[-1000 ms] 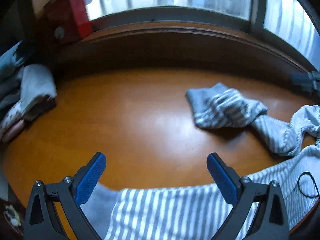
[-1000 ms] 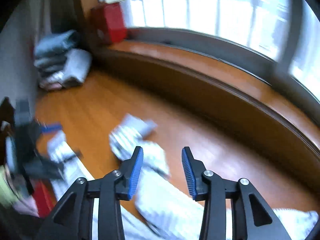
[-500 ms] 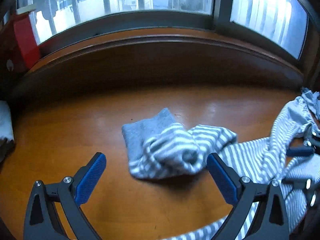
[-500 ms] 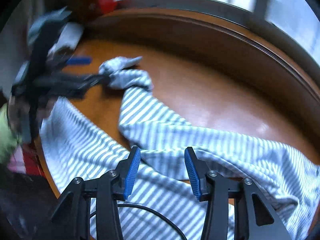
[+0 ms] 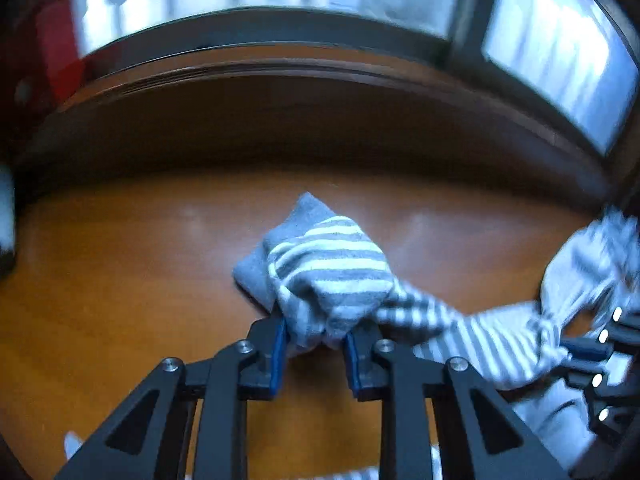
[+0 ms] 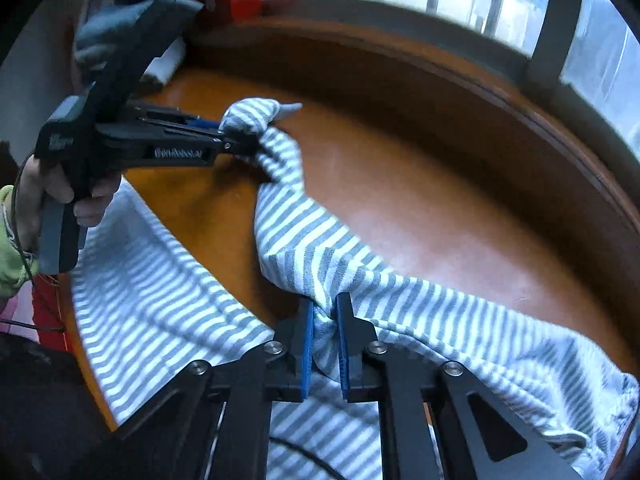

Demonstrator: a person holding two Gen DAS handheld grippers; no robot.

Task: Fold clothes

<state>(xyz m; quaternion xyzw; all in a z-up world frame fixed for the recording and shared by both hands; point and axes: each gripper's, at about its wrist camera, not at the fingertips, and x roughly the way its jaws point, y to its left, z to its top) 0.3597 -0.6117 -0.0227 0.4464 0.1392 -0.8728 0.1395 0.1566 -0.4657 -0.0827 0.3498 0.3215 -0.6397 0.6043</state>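
Both my grippers are closing on the striped garment spread over the wooden table.

Left wrist view: my left gripper [image 5: 315, 346] has its jaws closing on the bunched cuff end of the grey-and-white striped garment [image 5: 332, 276], cloth squeezed between the blue pads [image 5: 277, 354]; the bundle lies mid-table [image 5: 120, 280], its sleeve trailing right to my other gripper at the frame edge. Right wrist view: my right gripper [image 6: 323, 330] is closing narrowly on a pinched fold of the same garment [image 6: 320, 252], fabric between the pads. The garment drapes across the table [image 6: 400, 184] and over its near edge. My left hand [image 6: 60, 192] grips the left tool's handle.
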